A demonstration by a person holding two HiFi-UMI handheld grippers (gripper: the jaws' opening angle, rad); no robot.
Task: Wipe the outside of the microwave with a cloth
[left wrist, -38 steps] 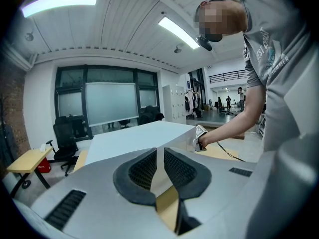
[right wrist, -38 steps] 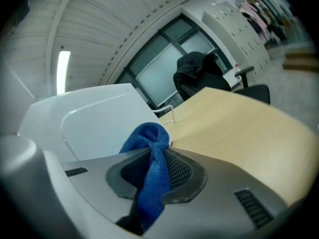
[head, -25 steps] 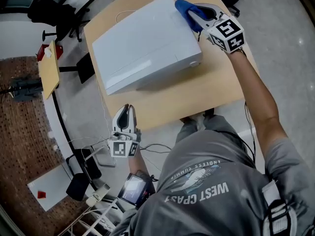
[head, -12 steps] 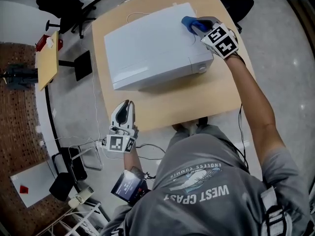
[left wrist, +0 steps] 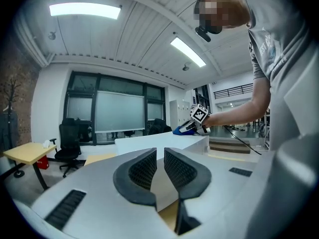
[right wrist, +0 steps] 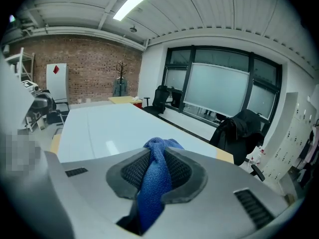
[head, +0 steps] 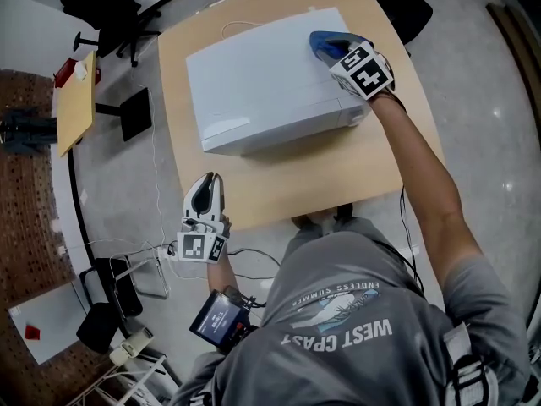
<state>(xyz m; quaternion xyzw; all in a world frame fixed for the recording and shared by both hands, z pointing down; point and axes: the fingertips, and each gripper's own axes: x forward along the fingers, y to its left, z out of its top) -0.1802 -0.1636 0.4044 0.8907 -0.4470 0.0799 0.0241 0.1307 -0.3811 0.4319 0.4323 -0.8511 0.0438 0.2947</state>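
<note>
While the right gripper (head: 331, 47) clamps one cloth (head: 319, 40) atop one microwave (head: 262, 83), the left gripper (head: 207, 183) is clenched.

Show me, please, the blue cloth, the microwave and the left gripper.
blue cloth (right wrist: 152, 183): right gripper view, the fold squeezed between the pads.
microwave (head: 262, 83): head view, its white top panel.
left gripper (head: 210, 181): head view, between its fingertips.

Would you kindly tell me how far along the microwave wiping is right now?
Done: the blue cloth is clamped in the right gripper. In hand: it rests on top of the microwave, near the far right corner. Left: probably the front and sides; no marks show how much of the top is wiped. The left gripper is shut and empty, beside the table.
</note>
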